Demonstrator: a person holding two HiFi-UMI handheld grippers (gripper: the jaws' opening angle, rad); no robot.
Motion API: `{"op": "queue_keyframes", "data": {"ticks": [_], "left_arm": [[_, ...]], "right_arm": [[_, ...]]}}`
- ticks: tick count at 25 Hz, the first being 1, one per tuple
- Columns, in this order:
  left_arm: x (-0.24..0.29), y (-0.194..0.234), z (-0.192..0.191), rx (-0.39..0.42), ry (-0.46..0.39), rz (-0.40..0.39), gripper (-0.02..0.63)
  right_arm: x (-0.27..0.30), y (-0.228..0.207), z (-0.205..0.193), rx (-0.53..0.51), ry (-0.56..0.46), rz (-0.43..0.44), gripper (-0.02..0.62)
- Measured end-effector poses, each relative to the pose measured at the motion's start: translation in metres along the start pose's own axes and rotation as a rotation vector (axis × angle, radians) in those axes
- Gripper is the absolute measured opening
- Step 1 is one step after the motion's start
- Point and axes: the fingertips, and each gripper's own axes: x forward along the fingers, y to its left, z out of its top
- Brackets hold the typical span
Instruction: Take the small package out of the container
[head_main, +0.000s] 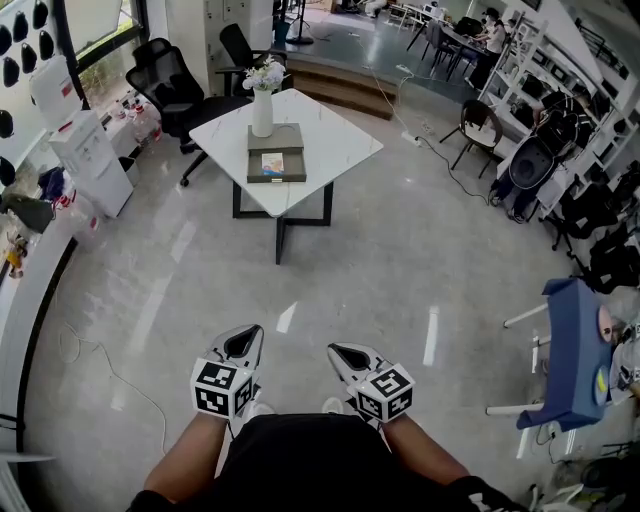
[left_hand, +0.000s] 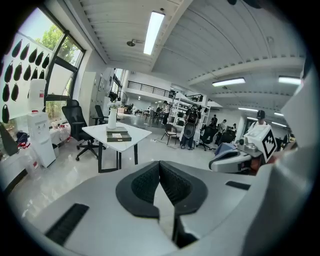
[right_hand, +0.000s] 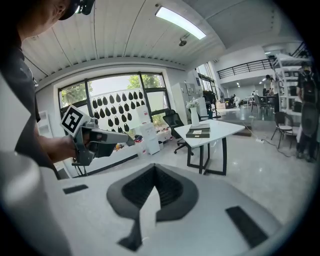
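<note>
We hold the left gripper (head_main: 244, 344) and the right gripper (head_main: 349, 356) well apart from the surface (head_main: 335, 140), each pressed together on nothing. The small package (head_main: 272, 163) lies flat in the container (head_main: 277, 138), in the half nearer the surface's near corner. The container's long axis runs toward that corner, but the package is too small to tell its heading.

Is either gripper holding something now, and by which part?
Nothing is held. The left gripper and the right gripper are both shut and empty; the small package lies in the container.

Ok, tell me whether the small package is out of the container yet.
No, the package lies inside the container on the table.
</note>
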Motion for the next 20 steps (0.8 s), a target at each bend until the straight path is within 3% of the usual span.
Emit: {"op": "queue_keyframes", "data": {"ticks": [11, 20], "left_arm": [[-0.014, 0.019, -0.014, -0.016, 0.014, 0.004, 0.003], [-0.047, 0.049, -0.025, -0.013, 0.012, -0.007, 0.003]], "right_arm": [[0.014, 0.023, 0.001, -0.017, 0.011, 0.004, 0.0], [0.032, 0.056, 0.001, -0.029, 0.002, -0.042, 0.0]]}}
